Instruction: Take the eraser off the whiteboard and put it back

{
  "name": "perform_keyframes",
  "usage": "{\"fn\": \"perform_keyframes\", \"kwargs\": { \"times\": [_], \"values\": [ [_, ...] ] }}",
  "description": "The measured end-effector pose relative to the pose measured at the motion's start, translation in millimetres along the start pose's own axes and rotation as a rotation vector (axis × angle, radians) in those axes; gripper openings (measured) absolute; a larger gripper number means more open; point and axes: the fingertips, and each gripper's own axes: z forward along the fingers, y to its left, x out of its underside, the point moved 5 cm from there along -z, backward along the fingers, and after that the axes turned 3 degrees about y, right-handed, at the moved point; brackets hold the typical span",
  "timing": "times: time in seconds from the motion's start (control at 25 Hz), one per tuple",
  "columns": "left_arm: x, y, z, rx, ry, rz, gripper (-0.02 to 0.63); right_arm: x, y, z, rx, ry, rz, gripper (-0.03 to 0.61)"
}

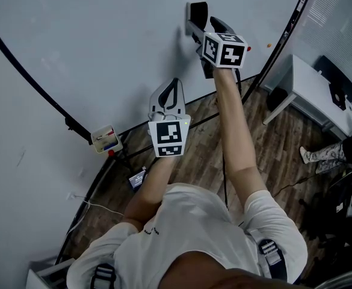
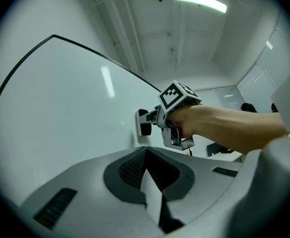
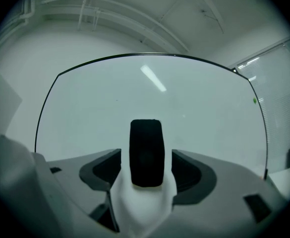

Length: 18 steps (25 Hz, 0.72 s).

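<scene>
1. Leftmost, left tongs [image 2: 145, 151]: closed tip to tip, empty, aimed at the whiteboard [image 1: 91, 47], eraser ahead and to their right.
2. Next, right tongs [image 1: 203, 26]: spread wide, tips close to the board.
3. Between those wide jaws, black eraser [image 3: 145, 152]: upright against the board, slim gap to each pad.
</scene>
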Motion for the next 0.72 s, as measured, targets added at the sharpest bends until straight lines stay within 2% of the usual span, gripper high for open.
{"fn": "perform_keyframes", "kwargs": {
  "times": [0.72],
  "values": [
    [8,-1,6,0.025,0.019,-0.006,0.002,1,-1,21,0.009,0.020,-0.015,0.304]
  ]
}}
